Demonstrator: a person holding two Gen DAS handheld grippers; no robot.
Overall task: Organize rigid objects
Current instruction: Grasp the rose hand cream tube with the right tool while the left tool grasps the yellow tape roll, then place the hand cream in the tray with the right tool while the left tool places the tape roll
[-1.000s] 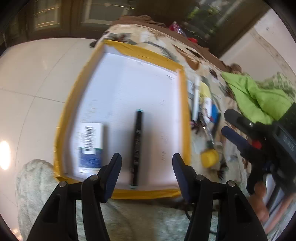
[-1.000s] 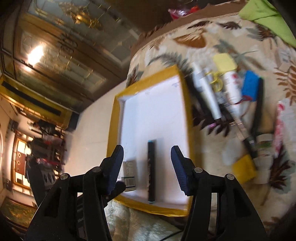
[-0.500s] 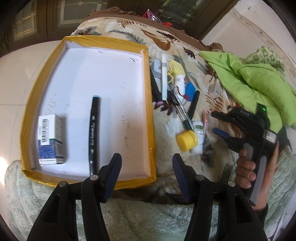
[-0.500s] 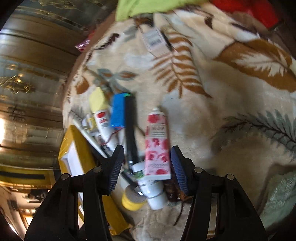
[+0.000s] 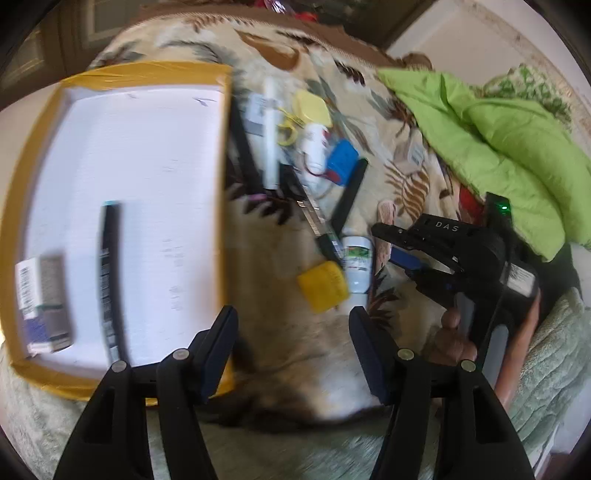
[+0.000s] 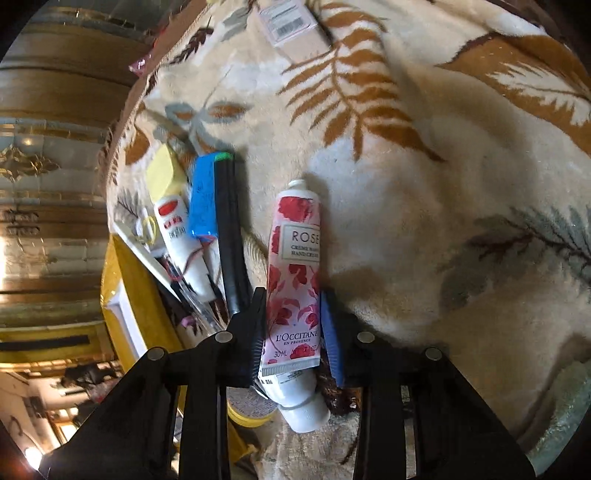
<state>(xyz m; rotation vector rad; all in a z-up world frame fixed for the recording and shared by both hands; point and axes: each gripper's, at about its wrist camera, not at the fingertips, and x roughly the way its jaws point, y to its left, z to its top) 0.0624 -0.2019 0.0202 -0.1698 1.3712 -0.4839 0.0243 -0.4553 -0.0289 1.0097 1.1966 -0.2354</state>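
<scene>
A yellow-edged white tray (image 5: pixel 22 173) lies at the left on the leaf-patterned blanket. It holds a black marker (image 5: pixel 109 273) and a small white and blue box (image 5: pixel 44 302). My left gripper (image 5: pixel 291 347) is open and empty above the blanket, right of the tray. My right gripper (image 6: pixel 293 328) has its jaws closed against both sides of the pink rose hand cream tube (image 6: pixel 295 266), which lies flat on the blanket. The right gripper (image 5: pixel 402 247) also shows in the left wrist view beside the tube (image 5: pixel 386 218).
Loose items lie between tray and tube: a white pen (image 5: pixel 271 136), black markers (image 5: pixel 349 195), a blue block (image 5: pixel 341 162), a white bottle with yellow cap (image 5: pixel 356 264), a white tube (image 6: pixel 181 243). Green cloth (image 5: pixel 491 140) lies at the right. A pink labelled box (image 6: pixel 291 26) lies farther off.
My right gripper moved down over the rose tube and its jaws closed in on it. My left gripper swung right, away from the tray, and stays open.
</scene>
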